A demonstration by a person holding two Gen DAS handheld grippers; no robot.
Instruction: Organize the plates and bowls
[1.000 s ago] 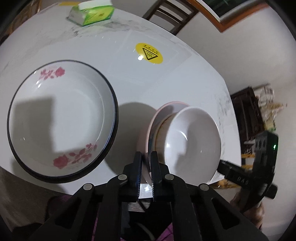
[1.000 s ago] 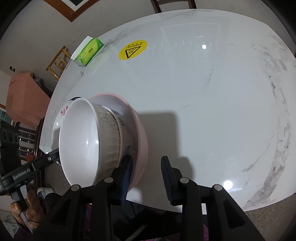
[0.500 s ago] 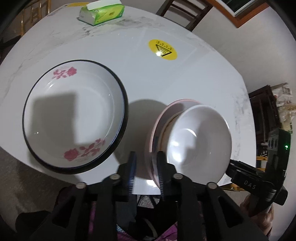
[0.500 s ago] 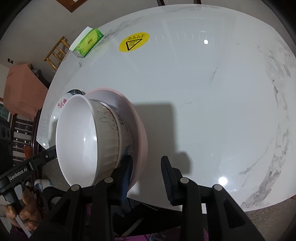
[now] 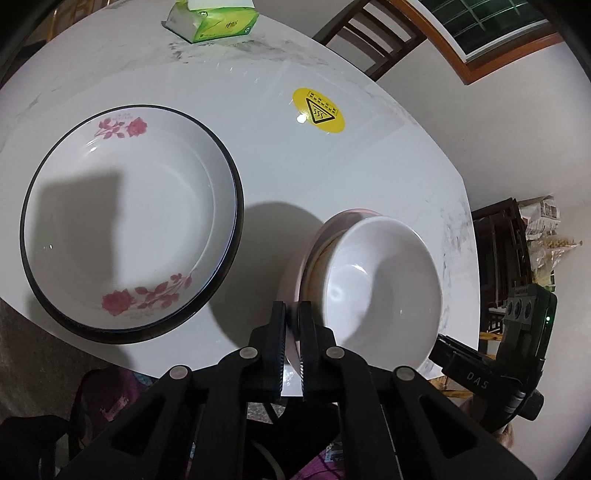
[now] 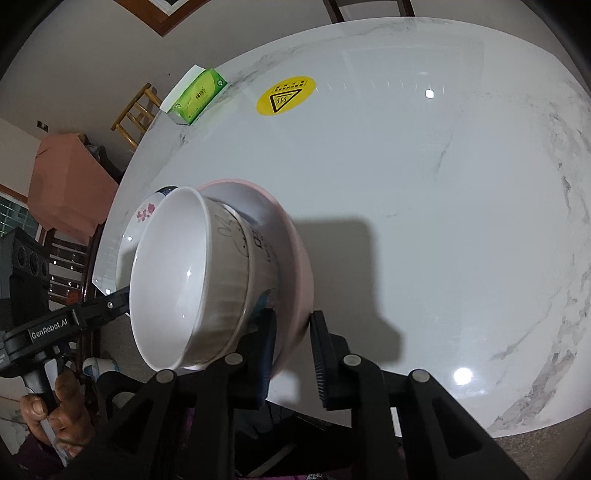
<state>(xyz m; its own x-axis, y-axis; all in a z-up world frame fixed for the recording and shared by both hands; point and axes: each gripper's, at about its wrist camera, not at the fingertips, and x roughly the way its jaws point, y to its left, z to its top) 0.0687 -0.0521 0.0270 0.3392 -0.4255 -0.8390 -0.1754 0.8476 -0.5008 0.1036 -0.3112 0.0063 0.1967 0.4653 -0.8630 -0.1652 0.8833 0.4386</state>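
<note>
A pink plate [image 5: 295, 273] with white bowls [image 5: 384, 284] stacked in it hangs above the marble table [image 5: 258, 122]. My left gripper [image 5: 291, 317] is shut on the plate's near rim. My right gripper [image 6: 291, 325] straddles the plate's rim [image 6: 295, 258] on the other side, jaws apart around it, the bowl stack [image 6: 192, 273] to its left. A large black-rimmed plate with red roses [image 5: 129, 236] lies on the table at the left; its edge shows in the right wrist view [image 6: 146, 214].
A green tissue pack [image 5: 214, 18] lies at the table's far edge, also in the right wrist view [image 6: 195, 96]. A yellow warning sticker [image 5: 319, 109] marks the table middle. Wooden chairs [image 5: 373, 33] stand behind the table. Dark shelving [image 5: 506, 251] stands at the right.
My left gripper's jaws have closed on the pink plate's rim after being apart half a second ago. The stack has shifted slightly in view; the right gripper keeps its spacing.
</note>
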